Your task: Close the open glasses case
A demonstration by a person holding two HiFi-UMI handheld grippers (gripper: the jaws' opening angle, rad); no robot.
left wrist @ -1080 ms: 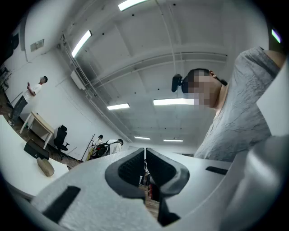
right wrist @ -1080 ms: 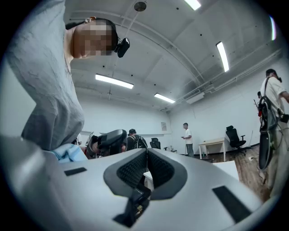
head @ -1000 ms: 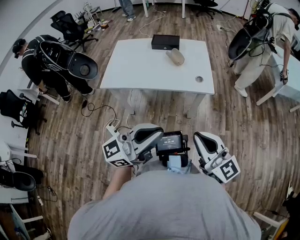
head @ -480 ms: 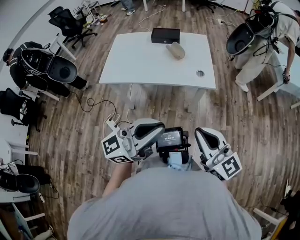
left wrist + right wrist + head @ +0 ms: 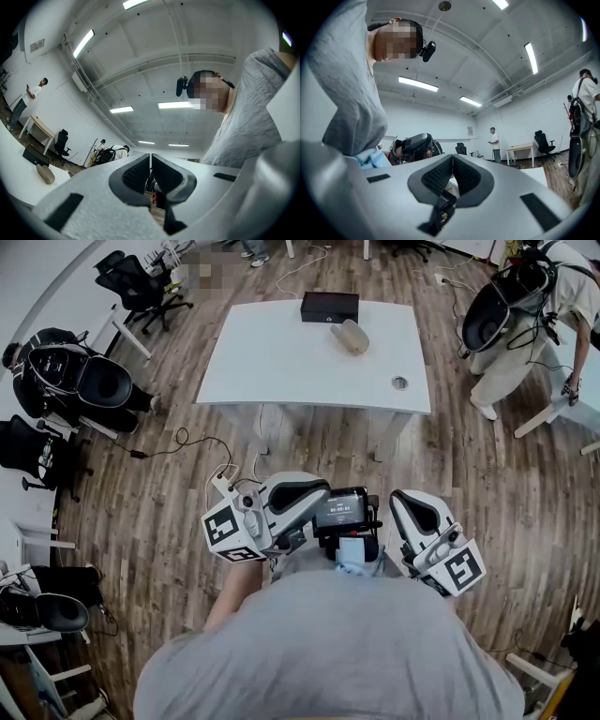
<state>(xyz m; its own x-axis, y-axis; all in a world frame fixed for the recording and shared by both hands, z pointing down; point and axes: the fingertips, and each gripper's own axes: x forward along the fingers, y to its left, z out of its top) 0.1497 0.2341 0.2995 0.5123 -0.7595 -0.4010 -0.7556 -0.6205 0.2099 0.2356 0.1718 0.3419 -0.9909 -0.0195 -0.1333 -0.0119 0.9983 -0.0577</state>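
A tan glasses case [image 5: 350, 337] lies on the far part of a white table [image 5: 281, 362], well ahead of me; it is too small to tell whether its lid is up. It also shows at the lower left as the tan case [image 5: 45, 174] in the left gripper view. My left gripper [image 5: 309, 495] and right gripper [image 5: 405, 510] are held close to my chest, far from the table. In both gripper views the jaws are pressed together with nothing between them: left gripper [image 5: 150, 158], right gripper [image 5: 453, 160].
A black box [image 5: 329, 307] sits at the table's far edge just behind the case, and a round cable hole [image 5: 399, 383] is near the right front corner. A power strip [image 5: 225, 488] and cables lie on the wooden floor. Office chairs [image 5: 141, 292] stand left; a person [image 5: 525, 324] stands right.
The table sits slightly higher in the head view than before. The person with the round black object at the left has shifted. Both grippers have stayed near my chest, still shut.
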